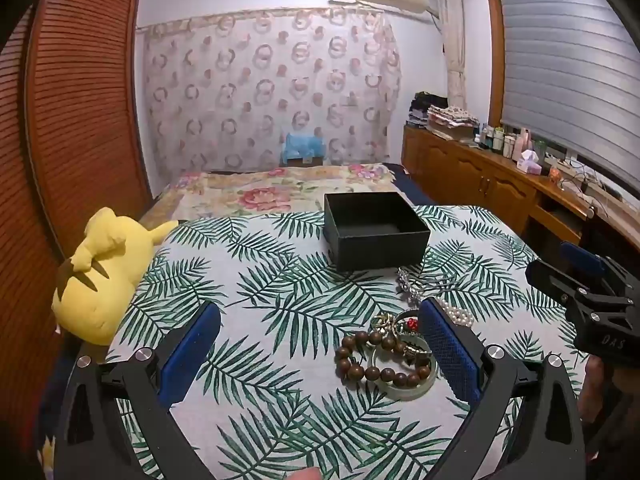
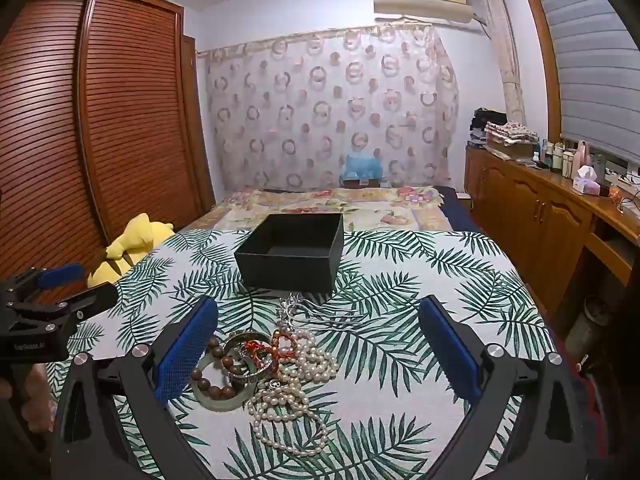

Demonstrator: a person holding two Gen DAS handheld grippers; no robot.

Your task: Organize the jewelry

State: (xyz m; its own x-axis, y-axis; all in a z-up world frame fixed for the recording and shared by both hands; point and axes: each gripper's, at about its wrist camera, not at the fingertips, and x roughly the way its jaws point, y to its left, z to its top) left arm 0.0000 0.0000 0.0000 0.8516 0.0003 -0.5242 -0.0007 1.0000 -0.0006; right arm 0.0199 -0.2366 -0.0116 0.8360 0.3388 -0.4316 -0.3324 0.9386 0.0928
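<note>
A black open box [image 1: 376, 228] [image 2: 292, 252] stands empty on the leaf-print cloth [image 1: 280, 288]. In front of it lies a jewelry pile: a brown wooden bead bracelet [image 1: 376, 364] [image 2: 218, 372], a pale jade bangle [image 1: 418, 390] [image 2: 212, 398], pearl strands [image 2: 296, 392] [image 1: 458, 316], a red cord bracelet [image 2: 276, 342] and a silver hairpin [image 1: 412, 284] [image 2: 308, 310]. My left gripper [image 1: 322, 344] is open and hovers just before the pile, which sits by its right finger. My right gripper [image 2: 318, 344] is open too, with the pile between its fingers and untouched. Each gripper shows at the edge of the other view.
A yellow plush toy [image 1: 100, 276] [image 2: 132, 244] lies at the cloth's left edge. Behind the box is a floral bedspread [image 1: 260, 192]. A slatted wooden wardrobe [image 2: 100, 120] stands left, and a low wooden cabinet [image 2: 540, 208] with bottles runs along the right.
</note>
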